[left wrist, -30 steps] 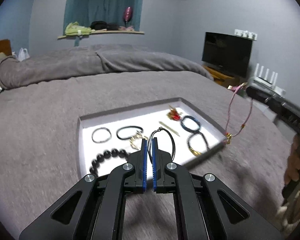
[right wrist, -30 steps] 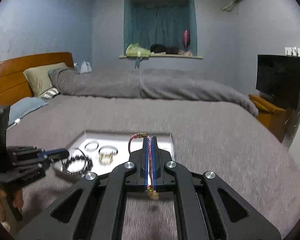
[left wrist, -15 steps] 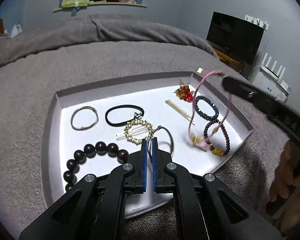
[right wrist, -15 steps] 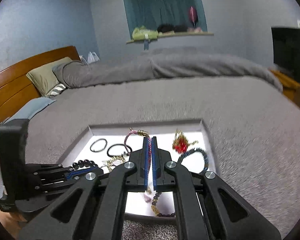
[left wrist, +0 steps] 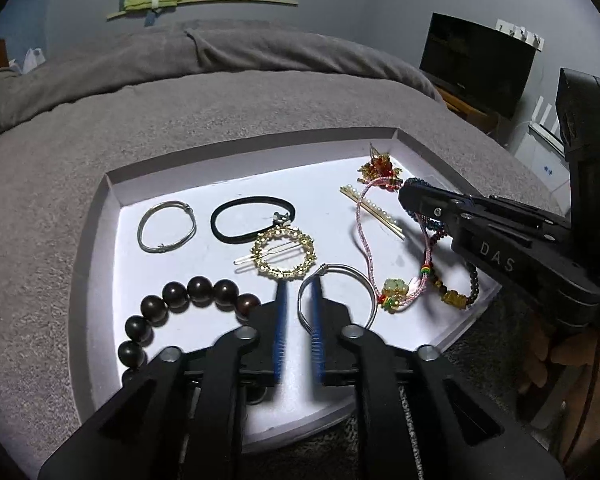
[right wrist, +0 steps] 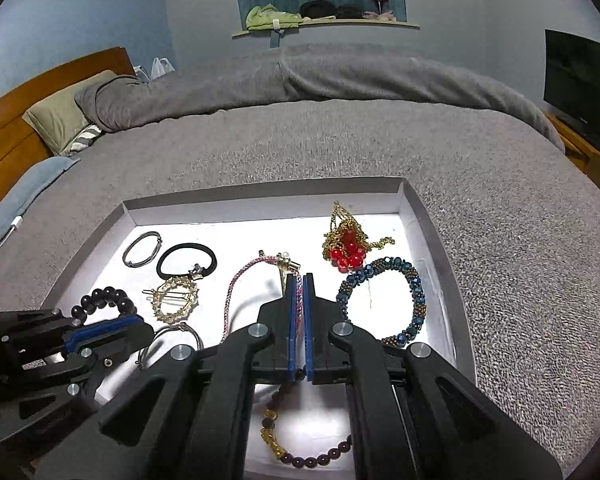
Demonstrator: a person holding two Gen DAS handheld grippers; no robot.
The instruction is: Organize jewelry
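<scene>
Nearest, left gripper [left wrist: 298, 312] low over white tray [left wrist: 112, 216], jaws just opened a little, thin silver bangle [left wrist: 336, 294] lying loose around the right finger, seemingly released for sorting. Right gripper [right wrist: 299, 292] clamped on pink braided cord bracelet [right wrist: 232, 300], charm end drooping onto tray floor. Bare floor between black hair tie [left wrist: 252, 220] and pearl clip [left wrist: 374, 210]; raised far rim and crowded right side limit sweeps.

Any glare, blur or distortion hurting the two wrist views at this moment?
Left wrist: sharp; white tray floor glares brightly, room dim, fisheye bends its rim. Right wrist: sharp too; same glare; pink cord bracelet casts a soft shadow on the tray.
</scene>
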